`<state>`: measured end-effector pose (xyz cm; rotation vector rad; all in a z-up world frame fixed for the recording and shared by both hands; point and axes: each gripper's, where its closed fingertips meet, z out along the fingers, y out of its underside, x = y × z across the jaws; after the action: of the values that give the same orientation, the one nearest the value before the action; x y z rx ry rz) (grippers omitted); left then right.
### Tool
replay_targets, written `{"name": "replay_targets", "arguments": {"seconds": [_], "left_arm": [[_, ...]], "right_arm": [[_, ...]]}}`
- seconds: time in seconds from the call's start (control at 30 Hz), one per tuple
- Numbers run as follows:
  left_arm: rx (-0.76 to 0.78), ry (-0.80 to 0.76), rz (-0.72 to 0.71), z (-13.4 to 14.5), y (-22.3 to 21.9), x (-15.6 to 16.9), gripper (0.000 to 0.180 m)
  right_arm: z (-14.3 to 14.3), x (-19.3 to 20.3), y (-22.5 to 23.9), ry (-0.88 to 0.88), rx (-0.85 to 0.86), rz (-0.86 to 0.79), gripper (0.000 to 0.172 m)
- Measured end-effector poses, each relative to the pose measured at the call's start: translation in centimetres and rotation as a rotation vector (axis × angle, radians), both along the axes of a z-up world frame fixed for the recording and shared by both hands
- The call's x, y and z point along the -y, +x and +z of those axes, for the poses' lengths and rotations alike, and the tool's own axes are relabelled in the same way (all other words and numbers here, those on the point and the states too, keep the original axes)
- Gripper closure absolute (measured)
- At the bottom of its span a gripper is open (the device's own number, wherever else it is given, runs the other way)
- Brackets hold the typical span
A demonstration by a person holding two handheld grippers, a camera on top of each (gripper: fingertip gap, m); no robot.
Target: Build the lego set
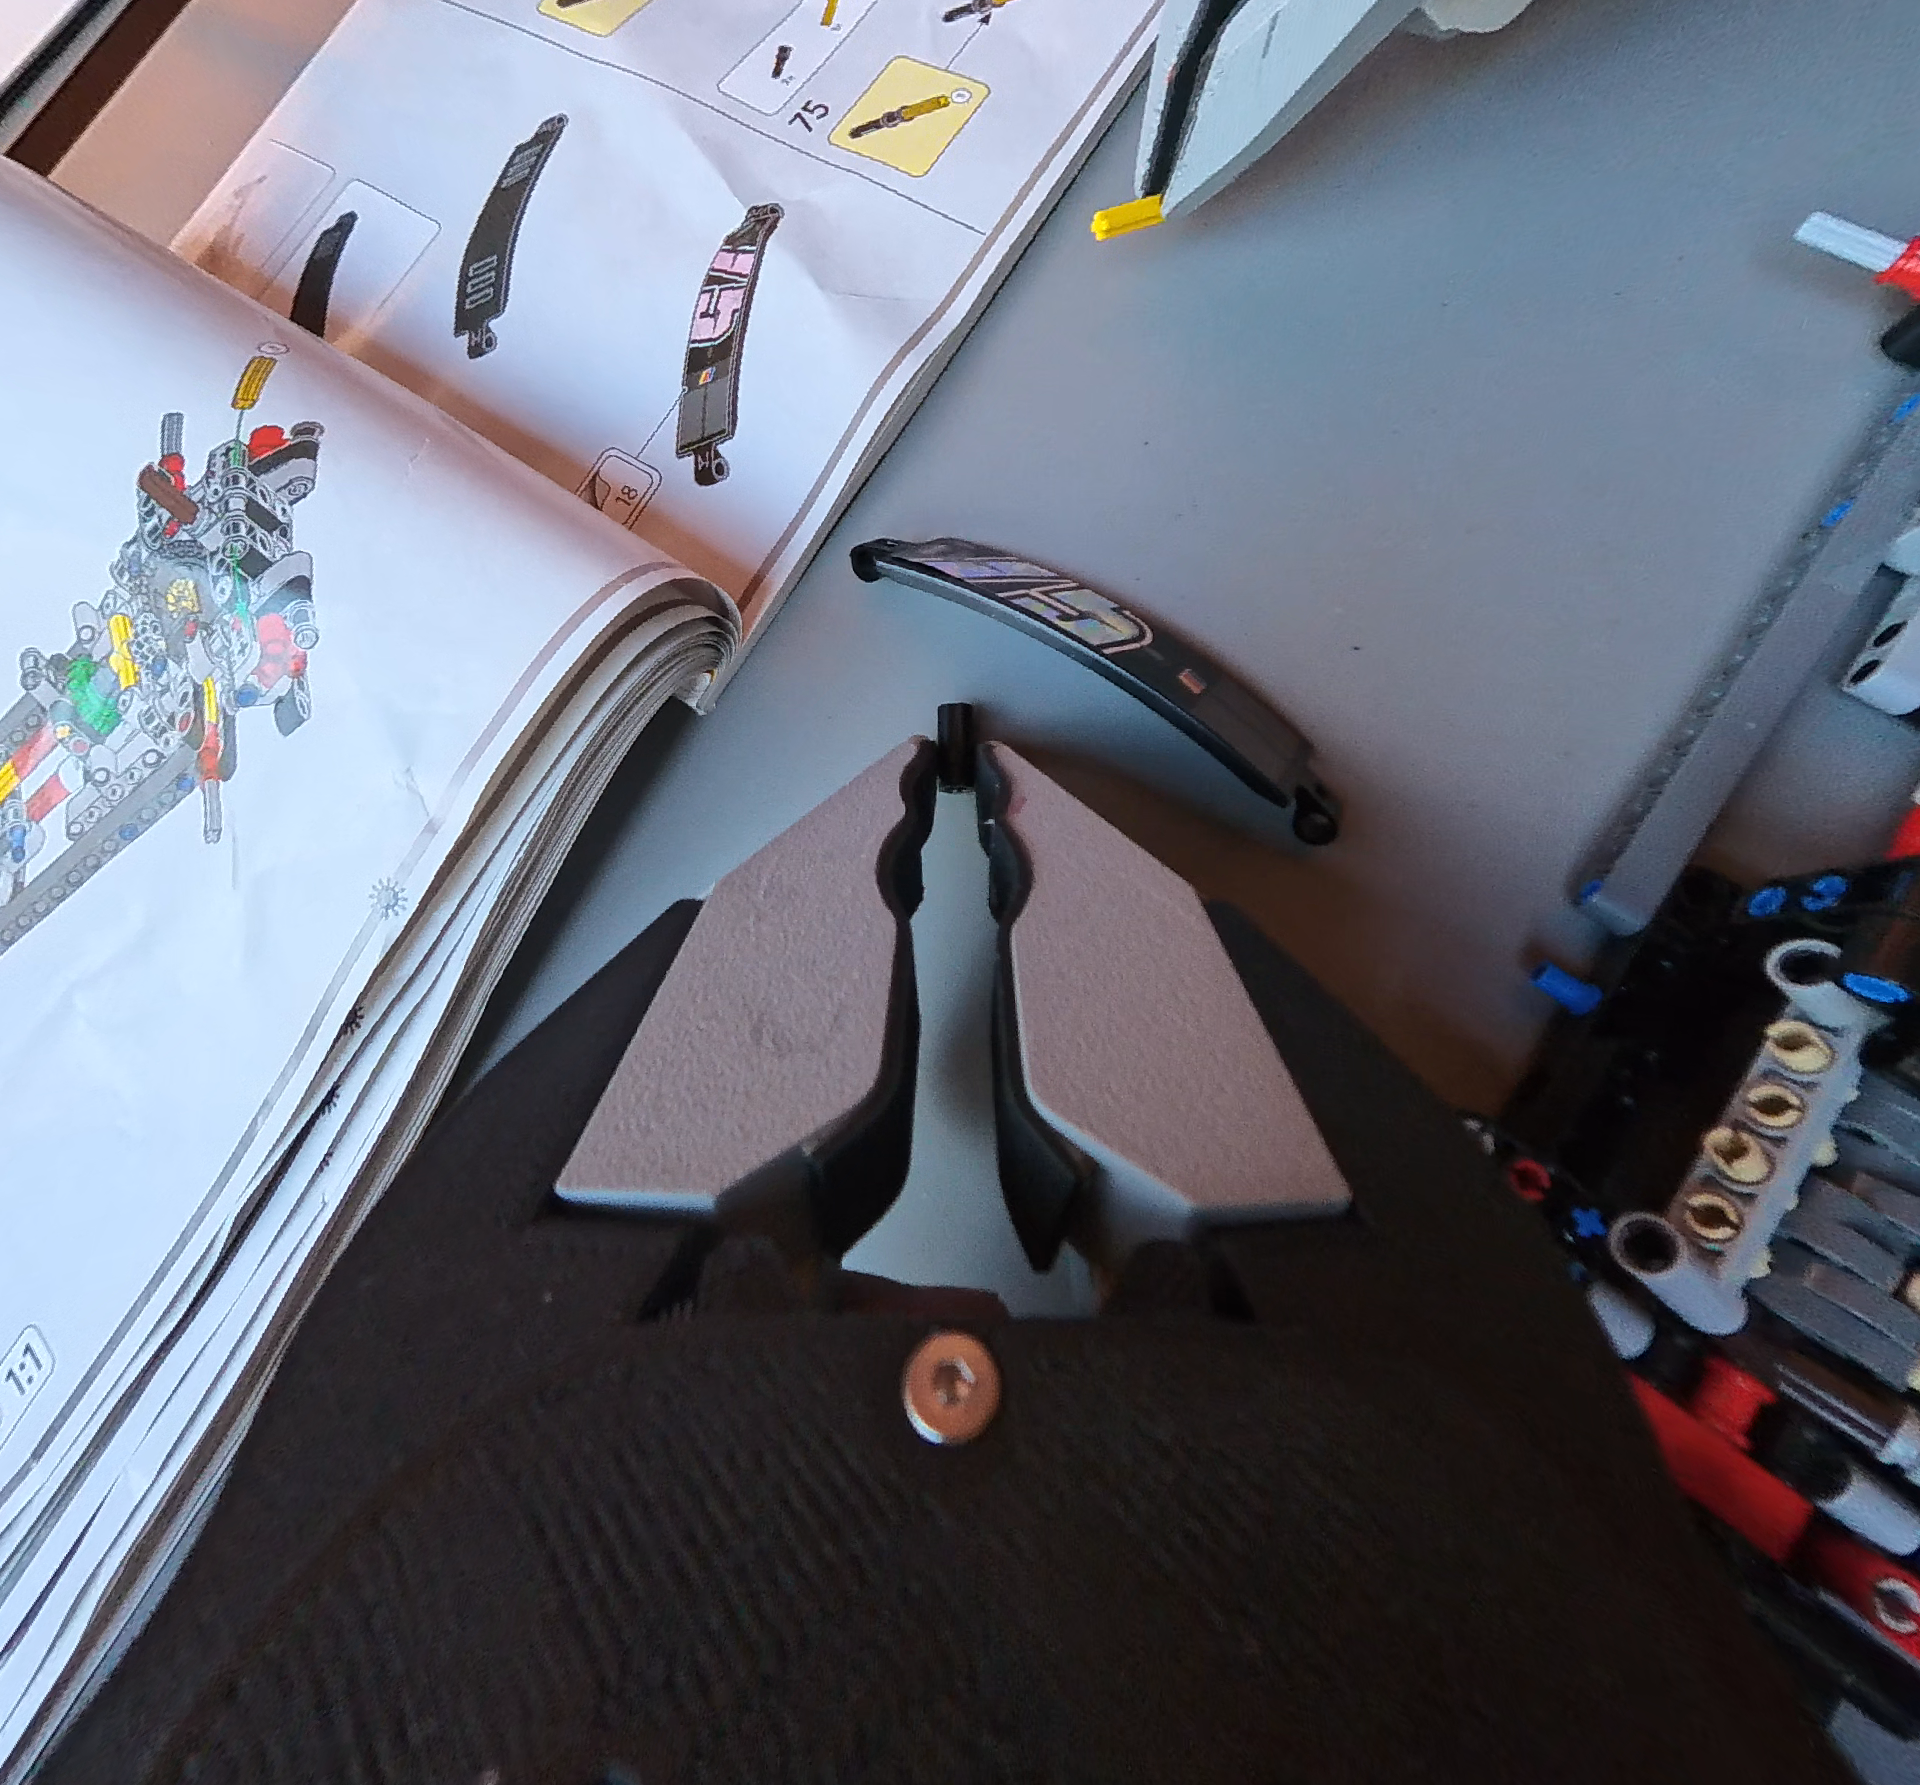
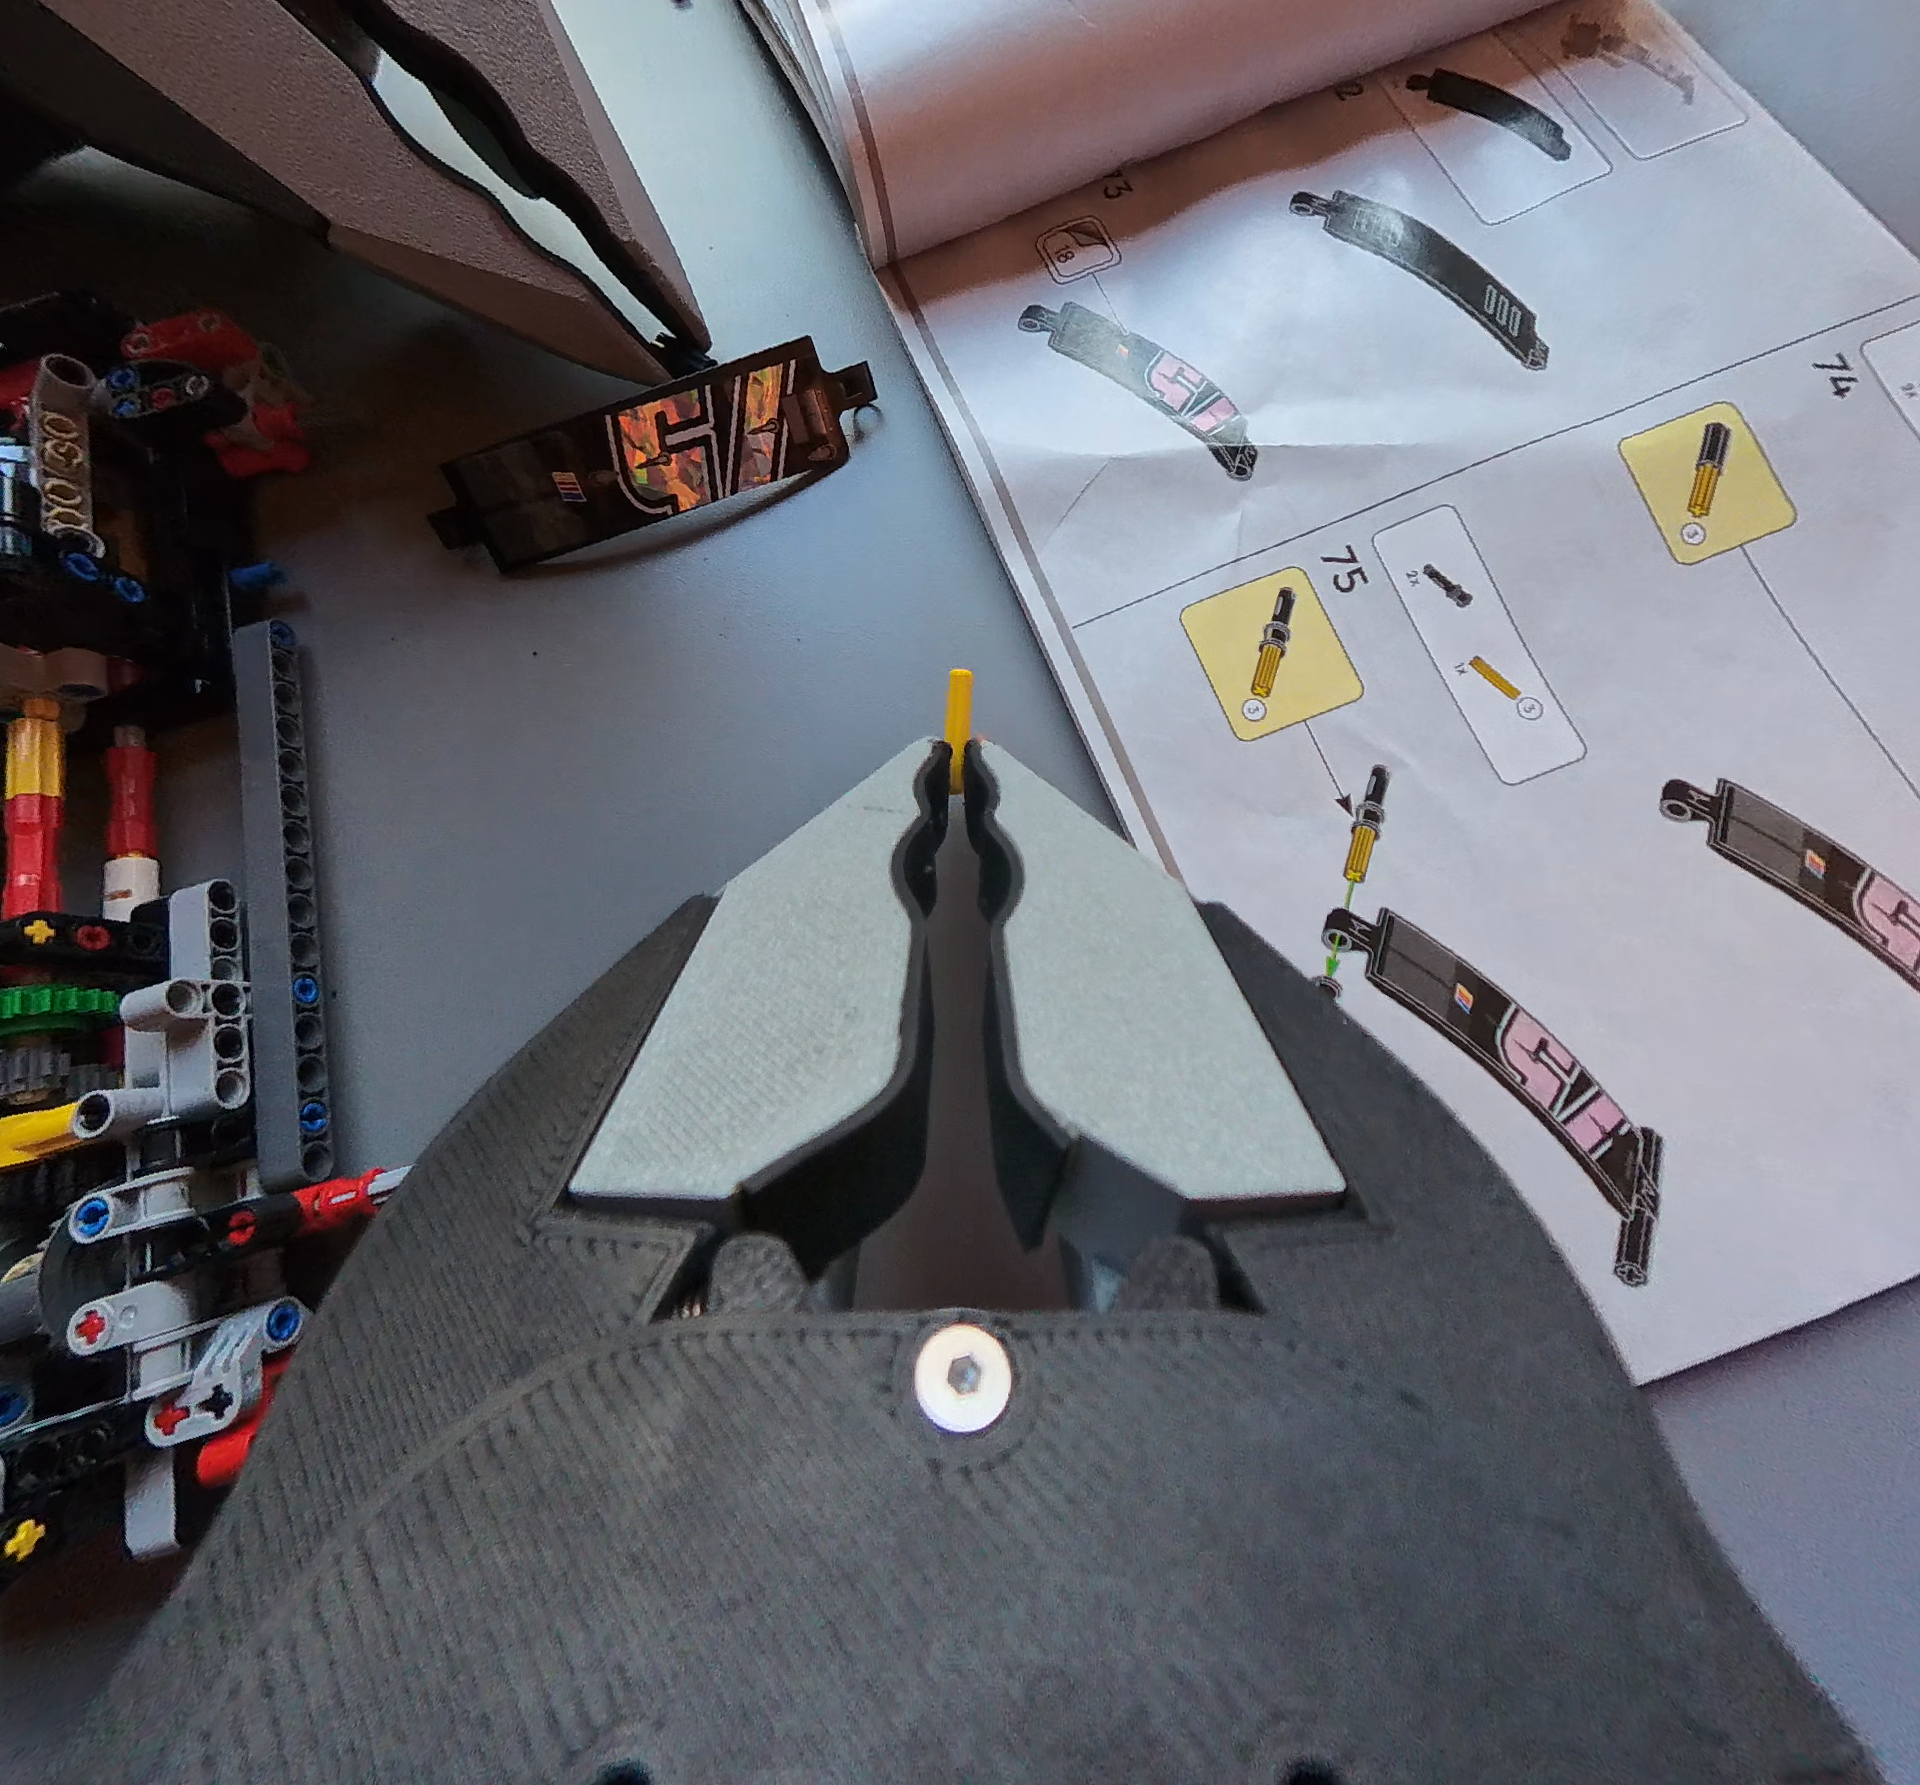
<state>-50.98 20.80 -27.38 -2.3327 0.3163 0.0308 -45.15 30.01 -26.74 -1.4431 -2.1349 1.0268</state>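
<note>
A small black pin (image 1: pixel 954 746) is pinched in the left gripper (image 1: pixel 956 769) just short of the curved stickered panel (image 1: pixel 1101 665) on the grey table (image 1: pixel 1351 488); a yellow axle (image 2: pixel 958 722) is clamped in the right gripper (image 2: pixel 958 764). Pin and axle are not joined.

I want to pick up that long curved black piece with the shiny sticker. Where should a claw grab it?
Probably at the middle of the curved black panel, coming from above. It lies arched on the grey table, ends down and middle raised, so the two long edges there are free to pinch across. The small connector ends look too low for a steady hold. Both claws are full now: black pin, yellow axle.
</note>
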Motion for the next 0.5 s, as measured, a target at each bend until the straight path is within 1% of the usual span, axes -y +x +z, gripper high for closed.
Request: {"name": "replay_targets", "arguments": {"seconds": [0.13, 0.5], "left_arm": [[0.009, 0.002, 0.002, 0.00, 0.00, 0.00, 0.176], [0.040, 0.003, 0.012, -0.01, 0.00, 0.00, 0.176]], "right_arm": [[-0.02, -0.01, 0.00, -0.026, 0.004, -0.002, 0.172], [-0.04, 0.23, 0.01, -0.026, 0.005, 0.007, 0.172]]}}
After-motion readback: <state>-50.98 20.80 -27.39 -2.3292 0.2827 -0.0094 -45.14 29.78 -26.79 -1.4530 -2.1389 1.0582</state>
